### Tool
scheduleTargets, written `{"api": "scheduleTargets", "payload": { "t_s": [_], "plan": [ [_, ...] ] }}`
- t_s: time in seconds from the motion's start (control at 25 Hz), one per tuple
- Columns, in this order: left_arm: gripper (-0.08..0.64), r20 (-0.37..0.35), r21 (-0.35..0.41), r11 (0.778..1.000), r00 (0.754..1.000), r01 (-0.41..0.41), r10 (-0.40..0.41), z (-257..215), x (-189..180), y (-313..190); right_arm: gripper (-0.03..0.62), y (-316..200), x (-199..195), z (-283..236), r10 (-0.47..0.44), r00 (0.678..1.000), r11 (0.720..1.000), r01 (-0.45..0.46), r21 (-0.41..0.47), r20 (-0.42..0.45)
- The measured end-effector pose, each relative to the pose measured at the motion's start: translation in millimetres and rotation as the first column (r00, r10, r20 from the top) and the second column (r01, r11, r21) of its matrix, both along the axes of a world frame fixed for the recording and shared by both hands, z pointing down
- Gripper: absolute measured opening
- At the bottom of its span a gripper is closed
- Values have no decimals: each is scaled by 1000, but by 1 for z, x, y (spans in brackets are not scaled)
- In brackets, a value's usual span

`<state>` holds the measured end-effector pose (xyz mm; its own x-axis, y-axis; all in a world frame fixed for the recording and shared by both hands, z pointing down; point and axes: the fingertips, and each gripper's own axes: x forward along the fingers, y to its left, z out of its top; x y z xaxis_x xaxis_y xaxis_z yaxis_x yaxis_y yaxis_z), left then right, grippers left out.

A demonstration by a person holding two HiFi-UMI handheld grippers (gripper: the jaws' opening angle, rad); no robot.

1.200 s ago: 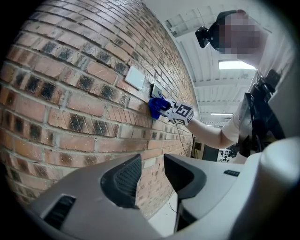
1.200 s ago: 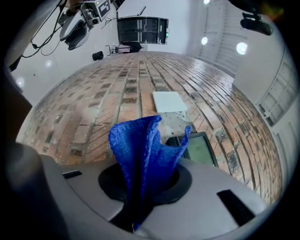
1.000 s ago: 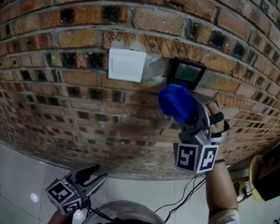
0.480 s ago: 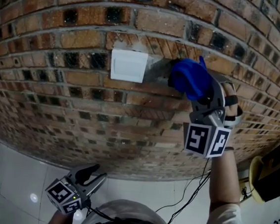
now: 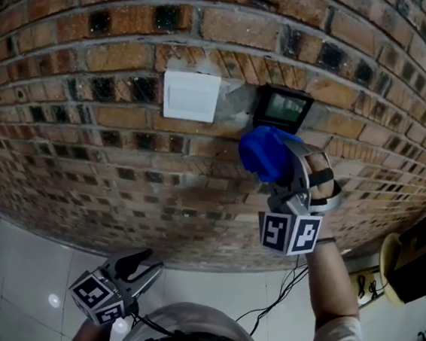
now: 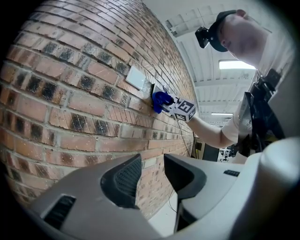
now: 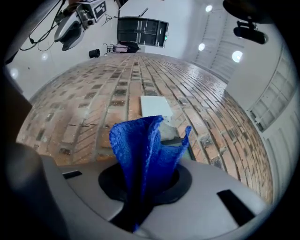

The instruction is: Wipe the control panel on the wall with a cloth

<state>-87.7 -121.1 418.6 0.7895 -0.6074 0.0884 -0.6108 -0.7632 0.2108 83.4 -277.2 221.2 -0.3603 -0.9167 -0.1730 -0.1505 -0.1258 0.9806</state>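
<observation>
- Your right gripper (image 5: 280, 165) is clamped on a bunched blue cloth (image 5: 264, 150). In the right gripper view the jaws pinch the cloth's lower folds, so a loose wad sticks out ahead of the tips. That makes sense: soft fabric meets the wall, not hard plastic.
- The control panel (image 5: 282, 109) is a dark framed screen set in the brick wall (image 5: 86, 153), just right of a white switch plate (image 5: 191, 96).
- The cloth sits just below the panel's lower edge, over brick, so the screen is uncovered. From the side it looks close against the wall, but I can't tell if it's touching.
- Your right forearm is raised and the gripper points up at the wall, which suits vertical strokes.
- Your left gripper (image 5: 138, 268) hangs low near your body, well away from the panel. Its jaws stand a little apart with nothing between them, only wall and floor beyond. It looks parked out of the way.
- Judgement: wiping is under way or about to resume. The next stroke needs to go up onto the screen, with light pressure.
</observation>
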Motion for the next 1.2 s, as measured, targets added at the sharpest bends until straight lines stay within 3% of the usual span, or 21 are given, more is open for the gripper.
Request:
{"api": "scheduleTargets", "payload": {
  "t_s": [0.2,0.56,0.72,0.84,1.04,1.2],
  "plan": [
    [146,3,-3,1000,1000,-6,6,0,1,1,89,-13,2,39,12,1000,997,-13,-80,-21],
    [146,18,-3,1000,1000,-1,1,5,-4,6,89,-12,-1,53,4,1000,993,-6,-115,-16],
    [146,16,-17,1000,1000,11,-11,2,-1,5,89,-5,1,52,-27,997,987,38,-154,69],
    [146,23,-16,999,999,35,-35,0,-1,4,89,16,2,51,-71,977,977,109,-186,199],
    [146,58,-39,993,992,111,-109,6,-1,-1,89,46,7,85,-111,901,919,254,-303,420],
    [146,95,-68,970,969,235,-228,12,-7,6,89,71,19,143,-82,808,818,388,-423,583]
  ]
}}
